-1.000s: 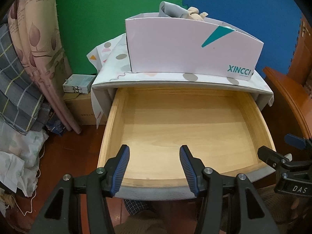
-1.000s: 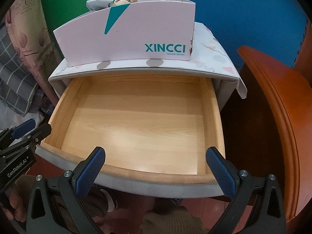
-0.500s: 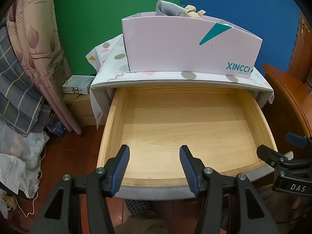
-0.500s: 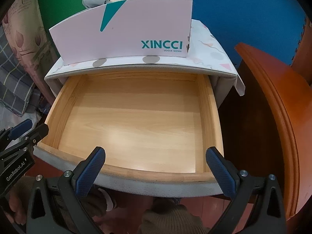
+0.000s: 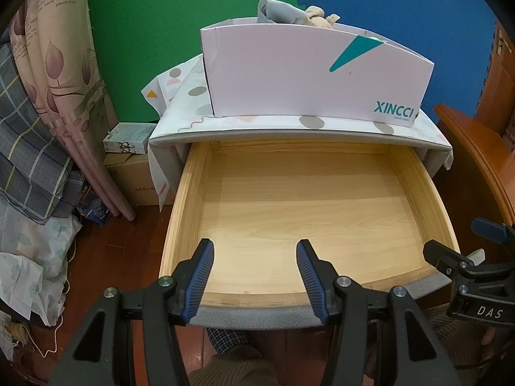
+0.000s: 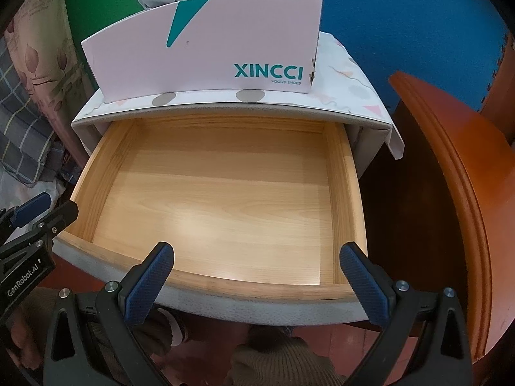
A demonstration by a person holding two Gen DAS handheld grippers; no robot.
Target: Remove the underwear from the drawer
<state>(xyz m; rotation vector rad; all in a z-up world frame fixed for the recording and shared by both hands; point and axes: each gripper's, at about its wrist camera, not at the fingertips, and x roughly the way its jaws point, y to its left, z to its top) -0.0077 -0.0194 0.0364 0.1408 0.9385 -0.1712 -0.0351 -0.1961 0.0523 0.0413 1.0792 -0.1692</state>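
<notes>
Both the left gripper (image 5: 255,254) and right gripper (image 6: 257,257) hover released over the pulled-out wooden drawer's (image 6: 346,173) near edge; bunched underwear (image 5: 291,16) sits in the far box (image 5: 302,74).

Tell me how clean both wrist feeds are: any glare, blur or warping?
Left wrist: sharp, fisheye bows the drawer front, dark corners. Right wrist: sharp too, soft sheen on the drawer floor, the shoebox edge curves; no motion blur in either.
</notes>
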